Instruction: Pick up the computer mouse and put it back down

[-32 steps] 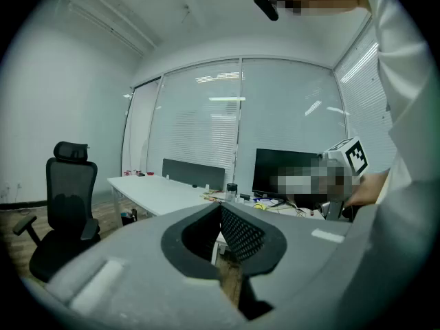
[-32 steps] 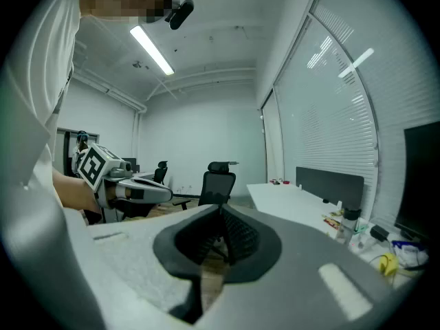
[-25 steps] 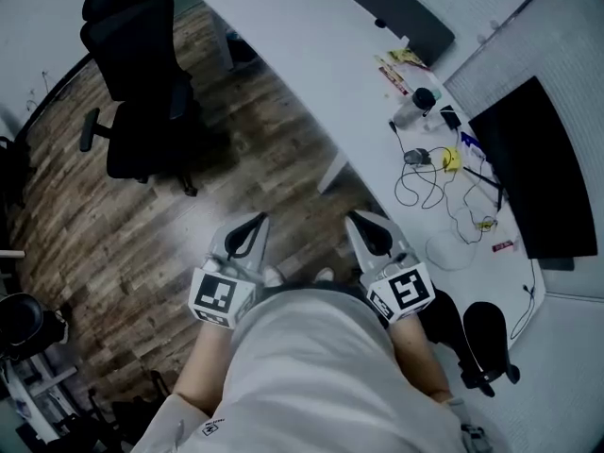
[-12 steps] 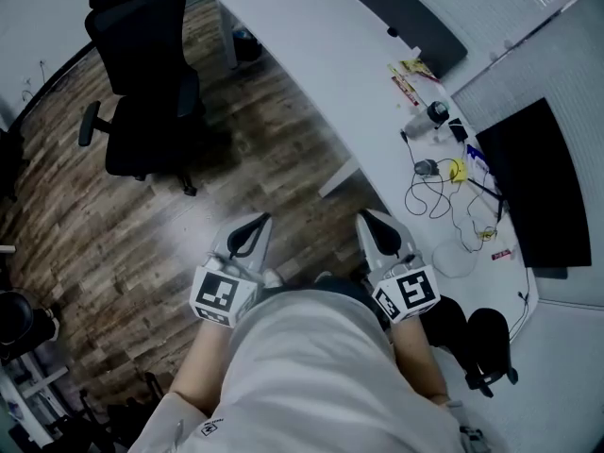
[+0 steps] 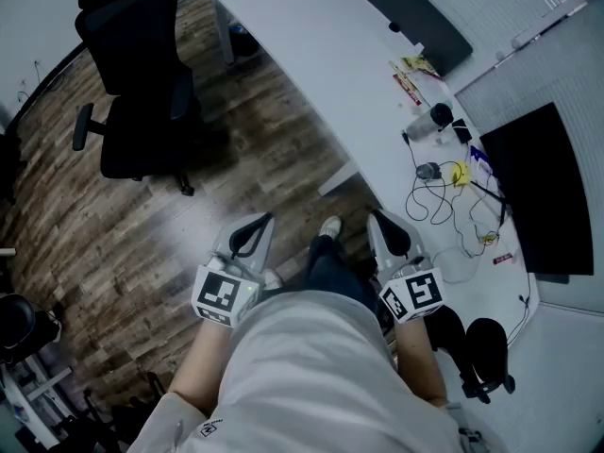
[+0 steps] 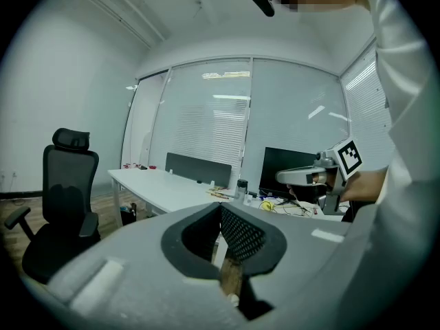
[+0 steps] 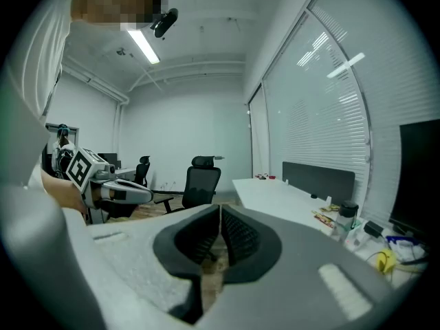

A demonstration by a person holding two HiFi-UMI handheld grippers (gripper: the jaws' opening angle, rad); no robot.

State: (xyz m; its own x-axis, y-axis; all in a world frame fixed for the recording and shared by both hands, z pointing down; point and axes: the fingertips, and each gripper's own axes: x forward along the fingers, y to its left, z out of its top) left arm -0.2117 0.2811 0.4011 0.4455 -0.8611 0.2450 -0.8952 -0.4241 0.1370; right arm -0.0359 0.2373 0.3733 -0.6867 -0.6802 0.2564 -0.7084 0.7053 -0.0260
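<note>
Approach step, nothing grabbed: left gripper (image 5: 257, 221) and right gripper (image 5: 379, 217) both clenched empty, lower centre of frame. The computer mouse (image 5: 427, 170), likely the grey corded lump, sits on the white desk (image 5: 311, 45) at right, well apart. Next I'd say reach over and open the jaws around it.

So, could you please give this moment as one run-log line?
stage: before pickup | left gripper: shut, empty | right gripper: shut, empty | mouse: on desk, untouched
</note>
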